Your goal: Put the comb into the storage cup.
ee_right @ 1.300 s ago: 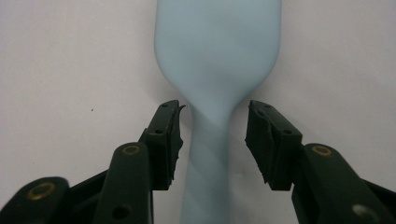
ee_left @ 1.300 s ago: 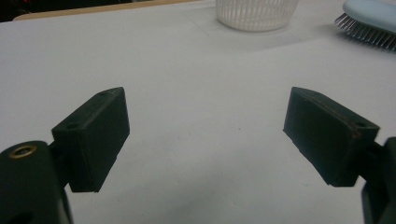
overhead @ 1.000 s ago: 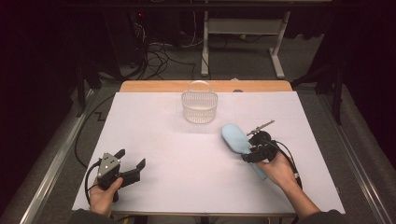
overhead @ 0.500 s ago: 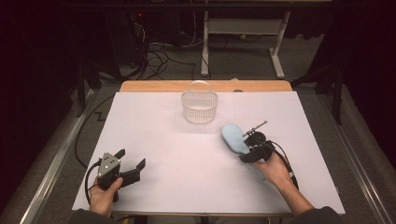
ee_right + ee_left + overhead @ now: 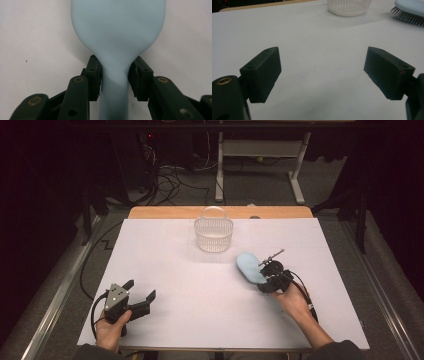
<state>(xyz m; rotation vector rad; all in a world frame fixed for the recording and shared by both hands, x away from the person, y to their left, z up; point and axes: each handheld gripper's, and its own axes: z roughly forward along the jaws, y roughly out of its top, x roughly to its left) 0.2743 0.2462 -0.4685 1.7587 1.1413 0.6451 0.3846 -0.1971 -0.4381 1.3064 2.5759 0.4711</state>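
A light blue hairbrush (image 5: 248, 267) lies bristles down on the white table (image 5: 200, 290), right of centre. My right gripper (image 5: 267, 279) is at its handle end. In the right gripper view the brush (image 5: 117, 27) runs straight ahead, and the right gripper (image 5: 115, 75) presses both pads on the narrow neck of the handle. Its jaws have just been closing with the handle between them. My left gripper (image 5: 140, 290) rests at the table's near left, open, with nothing between its fingers (image 5: 263, 72).
A white plastic basket (image 5: 213, 234) with a bail handle stands at the back centre, beyond the brush; the left gripper view shows the basket (image 5: 349, 6) and the brush's bristles (image 5: 409, 18) far ahead. A wooden strip (image 5: 220, 212) edges the table's far side.
The right gripper's jaws have drawn in onto the brush handle, and the hand has shifted only slightly. The left hand and its gripper have kept still.
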